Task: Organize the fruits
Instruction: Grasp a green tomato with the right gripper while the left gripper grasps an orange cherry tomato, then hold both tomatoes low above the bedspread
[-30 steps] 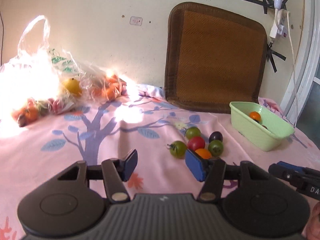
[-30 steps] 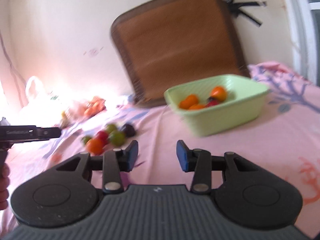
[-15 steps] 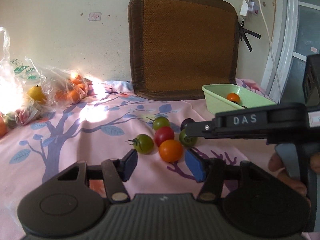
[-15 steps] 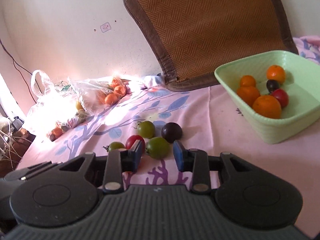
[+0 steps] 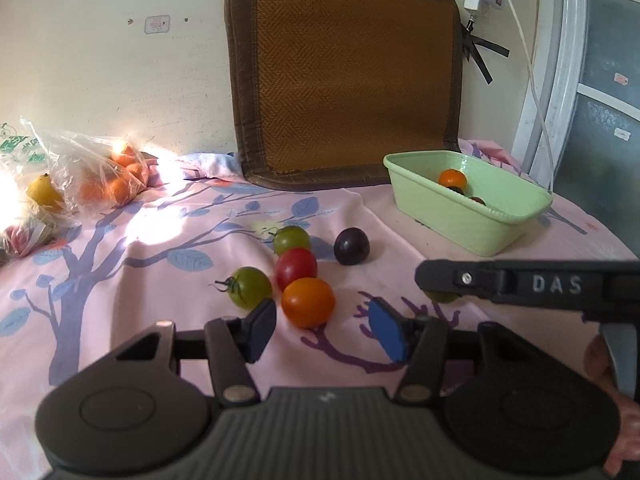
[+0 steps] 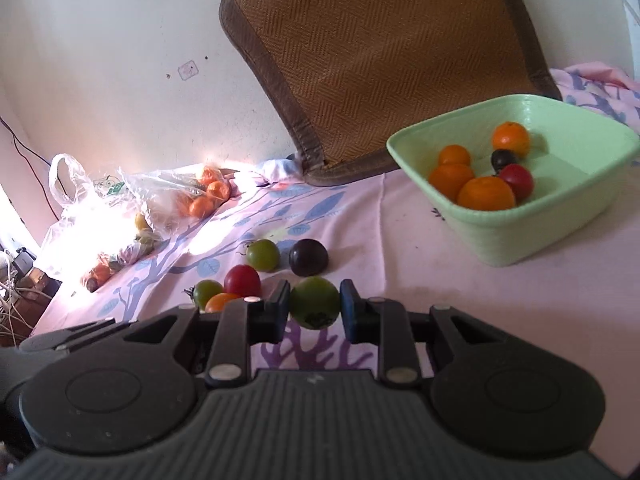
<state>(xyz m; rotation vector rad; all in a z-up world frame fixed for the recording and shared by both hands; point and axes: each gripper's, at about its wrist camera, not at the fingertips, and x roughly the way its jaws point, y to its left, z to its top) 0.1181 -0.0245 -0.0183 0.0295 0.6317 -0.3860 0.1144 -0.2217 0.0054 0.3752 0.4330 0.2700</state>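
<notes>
Loose fruits lie on the pink cloth: an orange tomato (image 5: 308, 302), a red tomato (image 5: 296, 268), two green tomatoes (image 5: 250, 287) (image 5: 291, 239) and a dark plum (image 5: 351, 246). My left gripper (image 5: 326, 330) is open, just short of the orange tomato. My right gripper (image 6: 314, 312) has its pads on either side of a green tomato (image 6: 314, 307), which rests on the cloth. It crosses the left wrist view (image 5: 520, 284) and hides most of that tomato. A light green basin (image 6: 516, 236) at the right holds several oranges, a red tomato and a plum.
A brown woven cushion (image 5: 344, 80) leans against the wall behind. Clear plastic bags with oranges and a lemon (image 5: 80, 184) lie at the far left in sun glare. A window frame and cable (image 5: 560, 80) stand at the right.
My right gripper moved down and forward and its pads closed in around the green tomato. My left gripper came closer to the orange tomato and stays open.
</notes>
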